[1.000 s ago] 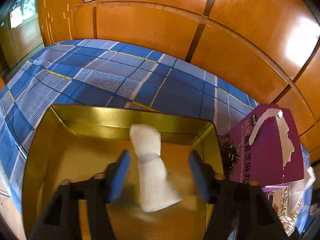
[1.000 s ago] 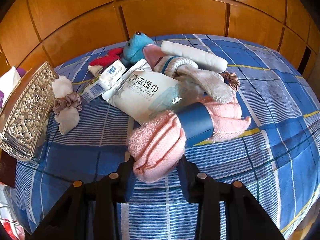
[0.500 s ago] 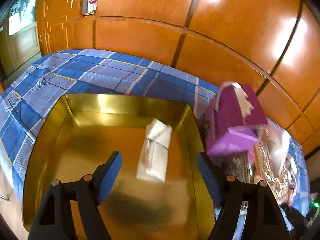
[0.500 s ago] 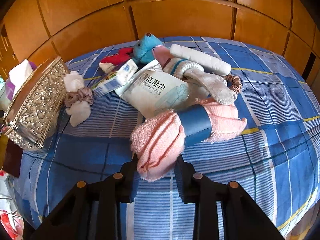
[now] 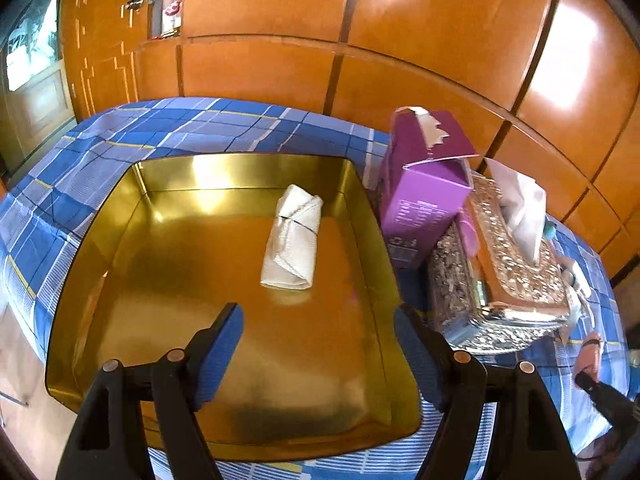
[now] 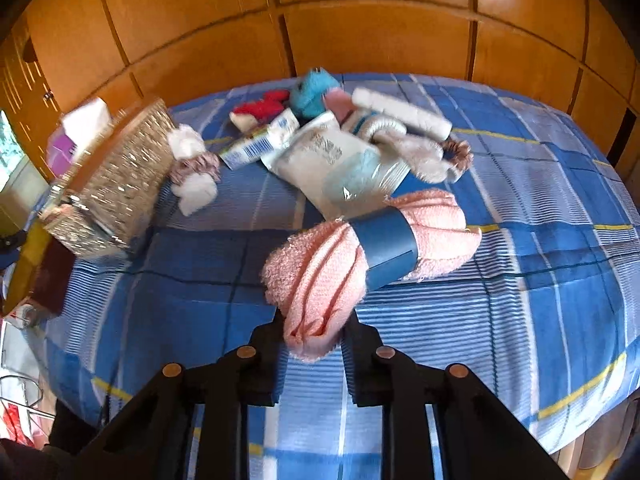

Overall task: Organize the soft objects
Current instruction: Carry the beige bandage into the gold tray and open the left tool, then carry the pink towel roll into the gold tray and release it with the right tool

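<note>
A: Item one, right gripper (image 6: 313, 340); state of the fingers?
B: Nearly together and closing; the near end of the pink towel roll (image 6: 360, 256) sits pinched between them; a blue paper band (image 6: 386, 250) wraps the roll's middle; the far end lies toward the bed (image 6: 540, 280), which wears a blue checked sheet.

A: Item two, left gripper (image 5: 320, 354)?
B: Fingers (image 5: 222, 350) set wide apart, blue pads facing each other, nothing between them and nothing touched; it hangs over the near part of the gold tray (image 5: 100, 248).

A: Tray contents?
B: One folded white sock (image 5: 294, 246), lying on the tray floor toward the far right corner, well clear of the fingers.

A: Beside the tray?
B: A purple box (image 5: 424, 184) with torn top, just past the tray's right wall; next to it an ornate silver tissue box (image 5: 508, 280) with a white tissue standing out of its slot.

A: Remaining stock on the bed, right-wrist view?
B: A pack of wet wipes (image 6: 340, 168) just beyond the pink roll; a grey-and-white sock (image 6: 404, 148) against it; a white roll (image 6: 404, 114) behind; a blue plush toy (image 6: 314, 92) and a red item (image 6: 262, 108) at the far edge; a small blue-and-white packet (image 6: 260, 140); a white sock with a mauve scrunchie (image 6: 194, 168) near the silver box; view somewhat blurred.

A: Backdrop?
B: Orange wooden wall panels (image 6: 360, 20).
</note>
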### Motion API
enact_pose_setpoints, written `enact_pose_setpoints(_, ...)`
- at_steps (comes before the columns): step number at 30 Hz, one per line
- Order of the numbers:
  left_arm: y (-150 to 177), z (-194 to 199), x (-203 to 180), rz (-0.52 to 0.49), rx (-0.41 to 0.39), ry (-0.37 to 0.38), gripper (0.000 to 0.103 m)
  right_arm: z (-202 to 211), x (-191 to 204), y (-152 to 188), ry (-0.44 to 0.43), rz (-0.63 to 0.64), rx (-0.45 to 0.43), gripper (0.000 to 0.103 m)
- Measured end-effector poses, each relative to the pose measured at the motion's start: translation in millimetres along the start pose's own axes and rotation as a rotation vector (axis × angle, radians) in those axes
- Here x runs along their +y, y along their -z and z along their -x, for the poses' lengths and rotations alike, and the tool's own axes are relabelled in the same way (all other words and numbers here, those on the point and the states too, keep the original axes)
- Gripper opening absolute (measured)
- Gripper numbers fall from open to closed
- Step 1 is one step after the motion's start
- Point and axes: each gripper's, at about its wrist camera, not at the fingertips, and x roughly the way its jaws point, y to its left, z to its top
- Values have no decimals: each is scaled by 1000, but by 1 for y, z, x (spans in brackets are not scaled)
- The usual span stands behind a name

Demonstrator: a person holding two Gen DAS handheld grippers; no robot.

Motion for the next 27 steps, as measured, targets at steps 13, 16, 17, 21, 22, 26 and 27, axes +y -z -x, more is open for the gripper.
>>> enact_pose_setpoints(13, 12, 18, -17, -55, -10, 1, 78, 18, -21, -20, 61, -77, -73, 22)
enact_pose_setpoints(16, 14, 22, -15, -55, -16, -3, 78, 19, -25, -28, 79, -76, -91, 22)
enact_pose_setpoints(17, 15, 23, -15, -54, -21, -6, 78, 19, -26, -32, 87, -76, -96, 22)
enact_pose_setpoints(21, 16, 30, -14, -61, -41, -14, 78, 17, -27, -53, 108, -62, -112, 22)
enact_pose_setpoints(22, 17, 31, -14, -63, -44, -16, 78, 16, -25, -62, 109, -53, -120, 22)
enact_pose_setpoints(26, 17, 35, -11, -66, -56, -23, 78, 13, -9, -99, 102, -9, -153, 22)
enact_pose_setpoints(27, 16, 36, -10, -66, -57, -23, 78, 13, -4, -109, 98, 2, -162, 22)
